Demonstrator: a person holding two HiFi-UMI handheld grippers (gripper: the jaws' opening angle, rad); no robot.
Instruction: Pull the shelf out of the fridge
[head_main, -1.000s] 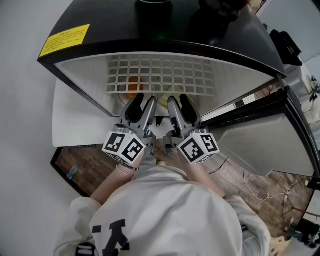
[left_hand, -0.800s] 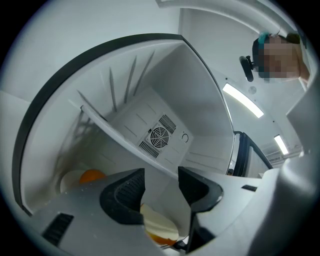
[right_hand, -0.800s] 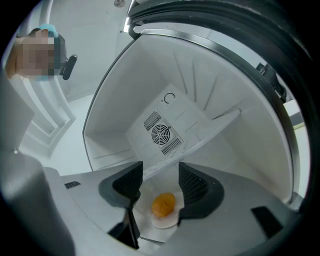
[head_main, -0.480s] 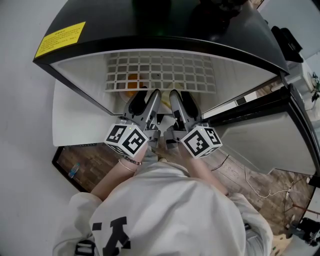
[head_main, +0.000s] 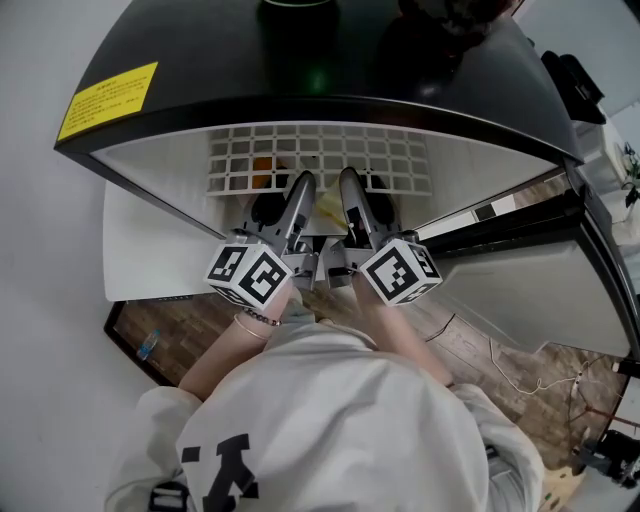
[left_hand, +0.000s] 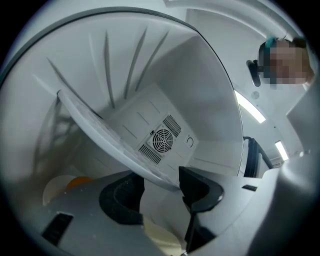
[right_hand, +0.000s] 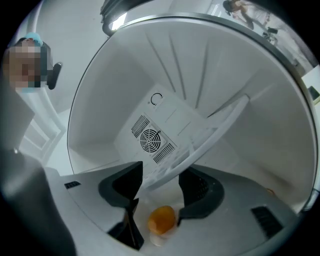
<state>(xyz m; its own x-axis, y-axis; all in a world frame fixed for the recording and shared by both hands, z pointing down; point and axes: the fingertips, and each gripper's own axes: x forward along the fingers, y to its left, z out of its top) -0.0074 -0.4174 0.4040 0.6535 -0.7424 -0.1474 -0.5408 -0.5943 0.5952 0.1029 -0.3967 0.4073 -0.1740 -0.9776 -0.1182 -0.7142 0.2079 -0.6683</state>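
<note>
A white grid shelf (head_main: 320, 155) sits inside the open black mini fridge (head_main: 300, 70). Both grippers reach in at the shelf's front edge, side by side. My left gripper (head_main: 283, 200) is open; its jaws have just been opening, and the shelf edge (left_hand: 125, 150) passes between them without the pads pressing on it. My right gripper (head_main: 364, 198) also stands open, with the shelf edge (right_hand: 200, 140) running between its jaws. Under the shelf lies an orange fruit (right_hand: 161, 219) on a white plate.
The fridge door (head_main: 520, 280) hangs open at the right. A fan vent (left_hand: 162, 137) sits in the fridge's back wall. Dark objects (head_main: 295, 10) stand on the fridge top beside a yellow sticker (head_main: 105, 88). Cables (head_main: 520, 385) lie on the wooden floor at the right.
Both grippers have moved deeper into the fridge, so their fingertips now reach past the shelf's front edge. The shelf has not visibly shifted.
</note>
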